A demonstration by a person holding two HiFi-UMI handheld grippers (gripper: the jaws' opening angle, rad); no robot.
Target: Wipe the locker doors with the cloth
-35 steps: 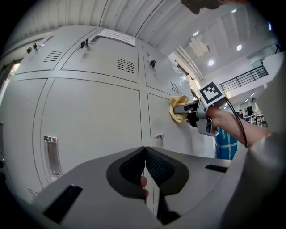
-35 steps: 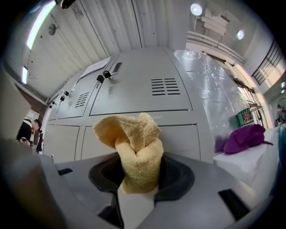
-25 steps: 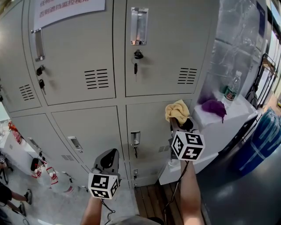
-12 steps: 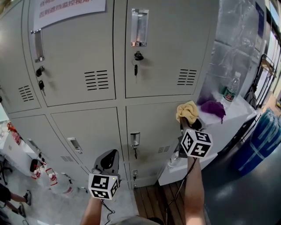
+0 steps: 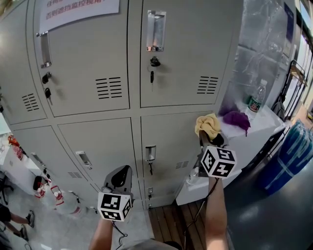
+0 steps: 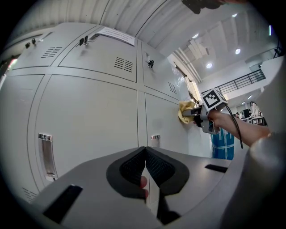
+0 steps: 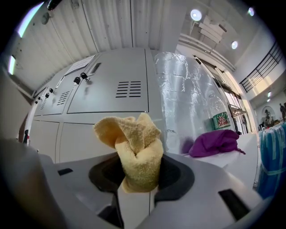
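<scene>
Grey locker doors [image 5: 171, 58] fill the head view, with handles, keys and vents. My right gripper [image 5: 205, 135] is shut on a bunched yellow cloth [image 5: 207, 124] and holds it against the right edge of the lower right locker door [image 5: 168, 146]. The same cloth [image 7: 134, 150] fills the right gripper view between the pads. It also shows far off in the left gripper view as the yellow cloth [image 6: 186, 111]. My left gripper [image 5: 120, 178] hangs low in front of the lower middle door, shut with nothing in it [image 6: 145, 167].
A white cabinet [image 5: 264, 128] stands right of the lockers with a purple cloth [image 5: 238, 118] and a green-labelled bottle [image 5: 257, 96] on it. A blue bin [image 5: 293, 154] is at far right. Fire extinguishers [image 5: 58, 195] stand at lower left. A paper notice [image 5: 78, 10] is on the upper left door.
My right gripper has carried the yellow cloth to the right along the lower right locker door, then held about still. The left gripper has not moved.
</scene>
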